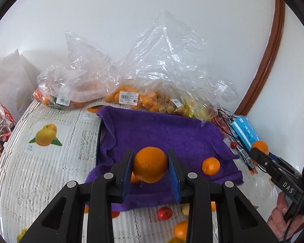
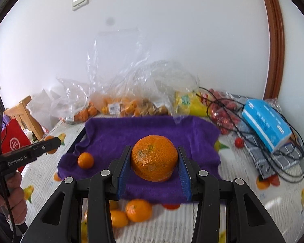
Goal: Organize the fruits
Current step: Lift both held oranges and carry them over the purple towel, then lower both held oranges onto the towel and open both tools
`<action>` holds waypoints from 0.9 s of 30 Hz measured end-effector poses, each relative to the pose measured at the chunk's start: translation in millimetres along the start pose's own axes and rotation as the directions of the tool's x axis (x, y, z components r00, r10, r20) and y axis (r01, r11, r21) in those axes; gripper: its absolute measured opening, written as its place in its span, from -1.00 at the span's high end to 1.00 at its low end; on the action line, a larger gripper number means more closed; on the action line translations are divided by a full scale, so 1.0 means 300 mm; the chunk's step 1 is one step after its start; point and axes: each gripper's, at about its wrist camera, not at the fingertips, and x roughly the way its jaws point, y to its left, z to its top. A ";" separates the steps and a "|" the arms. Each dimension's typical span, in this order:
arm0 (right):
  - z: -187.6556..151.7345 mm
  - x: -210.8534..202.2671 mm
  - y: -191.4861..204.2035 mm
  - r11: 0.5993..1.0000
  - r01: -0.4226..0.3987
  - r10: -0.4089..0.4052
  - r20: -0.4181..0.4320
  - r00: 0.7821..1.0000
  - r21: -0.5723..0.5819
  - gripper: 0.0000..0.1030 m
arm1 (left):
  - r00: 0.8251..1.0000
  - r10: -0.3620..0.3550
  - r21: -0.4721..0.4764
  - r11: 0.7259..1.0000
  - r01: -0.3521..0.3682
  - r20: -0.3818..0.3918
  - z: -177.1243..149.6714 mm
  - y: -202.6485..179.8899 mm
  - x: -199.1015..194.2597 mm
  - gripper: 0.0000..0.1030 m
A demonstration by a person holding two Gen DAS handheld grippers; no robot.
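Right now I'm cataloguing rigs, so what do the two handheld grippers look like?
Both are black plastic with blue ribbed pads and round silver pivot screws. The left gripper reads "GenRobot.AI" in white; the right gripper reads "DAS". A thin black cable hangs by each handle.

A fruit-print tablecloth (image 2: 243, 212) is covering the table; beyond the tool a purple towel (image 2: 152, 129) is lying, with clear fruit bags (image 1: 131, 93) sitting farther back.

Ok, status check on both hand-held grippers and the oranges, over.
Left hand-held gripper shut on small orange. Right hand-held gripper shut on large orange. One loose orange on purple towel.
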 end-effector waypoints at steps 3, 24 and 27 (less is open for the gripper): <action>0.039 0.039 -0.016 1.000 0.003 -0.003 0.007 1.000 -0.002 0.16 | 1.000 0.010 -0.009 1.000 -0.010 0.005 0.016 0.007 0.038 0.39; -0.094 0.304 -0.119 0.991 0.129 -0.133 -0.134 0.982 -0.032 0.15 | 0.995 0.094 -0.069 0.993 -0.096 -0.031 -0.016 0.123 0.199 0.39; -0.097 0.315 -0.127 0.992 0.127 -0.129 -0.142 0.981 -0.021 0.15 | 0.998 0.020 -0.088 0.996 -0.025 -0.055 -0.023 0.119 0.209 0.39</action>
